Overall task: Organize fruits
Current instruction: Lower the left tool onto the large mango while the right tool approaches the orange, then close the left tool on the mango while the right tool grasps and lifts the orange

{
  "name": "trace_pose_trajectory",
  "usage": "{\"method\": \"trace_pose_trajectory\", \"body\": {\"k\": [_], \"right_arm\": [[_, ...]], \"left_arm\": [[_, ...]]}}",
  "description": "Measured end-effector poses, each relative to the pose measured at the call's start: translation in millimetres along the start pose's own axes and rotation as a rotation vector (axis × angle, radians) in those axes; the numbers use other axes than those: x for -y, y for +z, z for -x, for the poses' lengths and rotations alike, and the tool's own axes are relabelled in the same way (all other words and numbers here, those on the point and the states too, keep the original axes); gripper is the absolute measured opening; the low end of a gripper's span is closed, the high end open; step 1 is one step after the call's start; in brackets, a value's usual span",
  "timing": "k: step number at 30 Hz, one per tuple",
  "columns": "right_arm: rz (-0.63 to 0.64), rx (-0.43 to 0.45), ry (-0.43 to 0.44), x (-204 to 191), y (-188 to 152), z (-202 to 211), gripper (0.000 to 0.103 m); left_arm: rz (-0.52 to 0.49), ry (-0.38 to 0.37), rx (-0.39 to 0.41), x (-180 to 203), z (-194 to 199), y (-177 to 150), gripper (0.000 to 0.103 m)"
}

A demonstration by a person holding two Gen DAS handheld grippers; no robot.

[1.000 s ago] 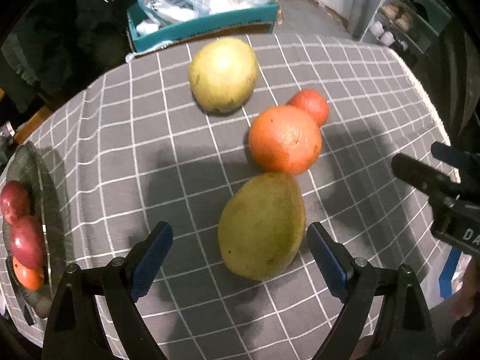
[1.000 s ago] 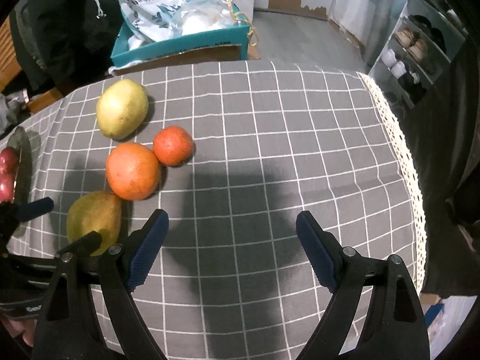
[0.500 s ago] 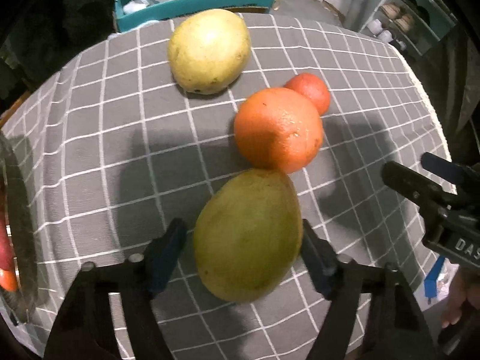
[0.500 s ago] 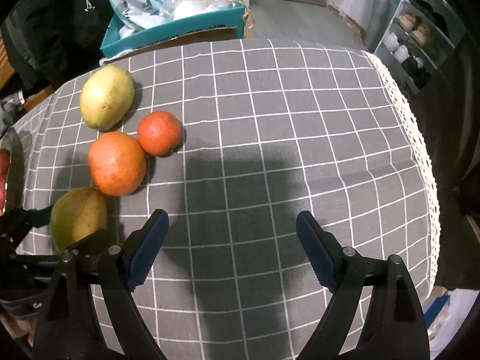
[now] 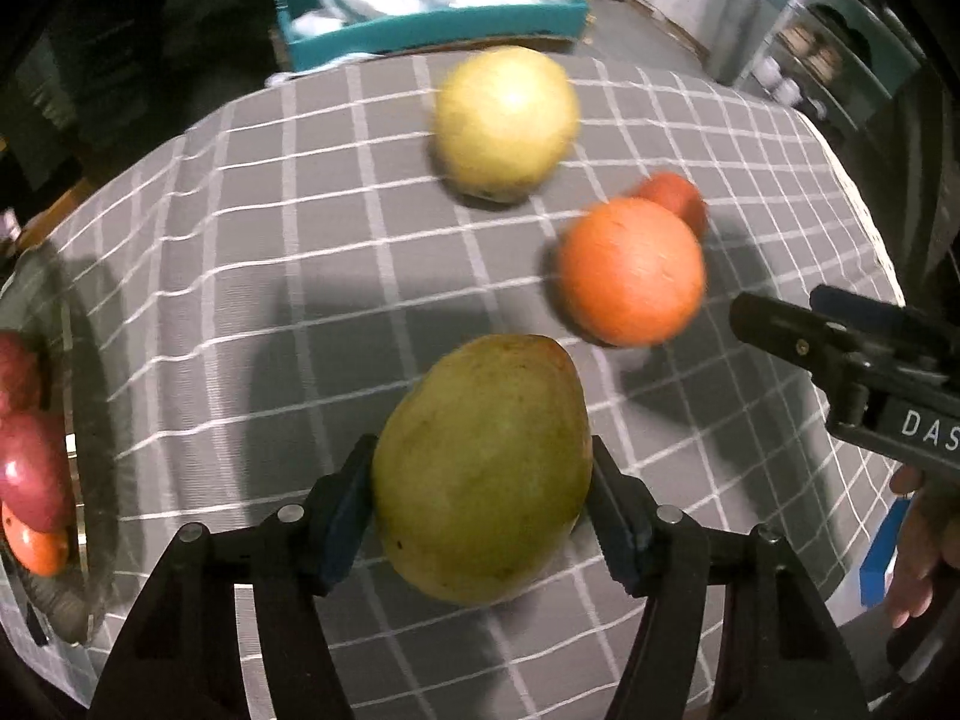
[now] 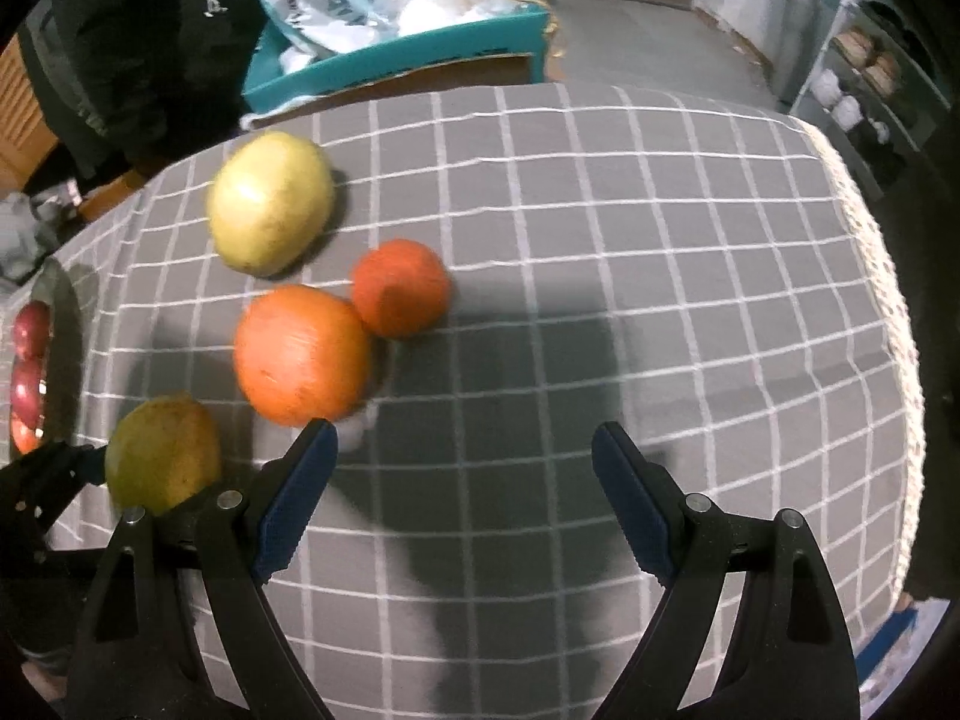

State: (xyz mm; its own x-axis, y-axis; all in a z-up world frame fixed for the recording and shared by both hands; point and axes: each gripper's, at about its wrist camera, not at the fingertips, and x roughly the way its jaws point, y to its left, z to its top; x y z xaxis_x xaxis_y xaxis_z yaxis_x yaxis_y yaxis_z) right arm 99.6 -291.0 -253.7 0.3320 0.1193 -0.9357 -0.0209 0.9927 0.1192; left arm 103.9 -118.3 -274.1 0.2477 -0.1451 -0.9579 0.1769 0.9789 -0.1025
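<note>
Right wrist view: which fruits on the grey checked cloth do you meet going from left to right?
Green mango → yellow-green fruit → large orange → small orange.

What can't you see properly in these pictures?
- Small orange: left wrist view, mostly behind the big orange.
- Fruit plate: cut off by the left edge in both views.
- Mango: right wrist view, its lower part is hidden by the gripper frames.
</note>
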Motion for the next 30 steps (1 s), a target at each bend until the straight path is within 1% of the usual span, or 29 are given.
{"method": "trace_pose_trajectory", "body": {"k": [3,6,10,14,20,21,23,27,30], "right_arm": [[0.008,-0.001,0.036,-12,6,-5,0.086],[0.020,-0.008,0.050,-23,11,-13,0.086],[0.006,-0.024,0.084,-32,17,-25,0.086],[0.008,-0.038,0.087,-38,20,-33,0.086],[0.034,-0.064,0.082,-54,23,-44,0.086],[0.047,-0.069,0.074,-58,23,-47,0.085],[0.066,-0.077,0.065,-63,23,-50,0.080],[0.099,-0.057,0.006,-66,22,-49,0.066],[0.112,-0.052,0.005,-65,18,-47,0.064]], "left_arm": [[0.037,0.013,0.013,-16,5,3,0.067],[0.064,0.024,0.024,-30,9,3,0.067],[0.101,0.028,0.033,-49,12,4,0.067],[0.122,0.028,0.035,-65,12,8,0.067],[0.142,0.022,0.037,-69,14,7,0.067],[0.141,0.024,0.039,-69,14,7,0.067],[0.139,0.026,0.043,-69,15,7,0.067],[0.140,0.024,0.047,-70,17,6,0.067],[0.140,0.024,0.053,-68,19,6,0.067]]}}
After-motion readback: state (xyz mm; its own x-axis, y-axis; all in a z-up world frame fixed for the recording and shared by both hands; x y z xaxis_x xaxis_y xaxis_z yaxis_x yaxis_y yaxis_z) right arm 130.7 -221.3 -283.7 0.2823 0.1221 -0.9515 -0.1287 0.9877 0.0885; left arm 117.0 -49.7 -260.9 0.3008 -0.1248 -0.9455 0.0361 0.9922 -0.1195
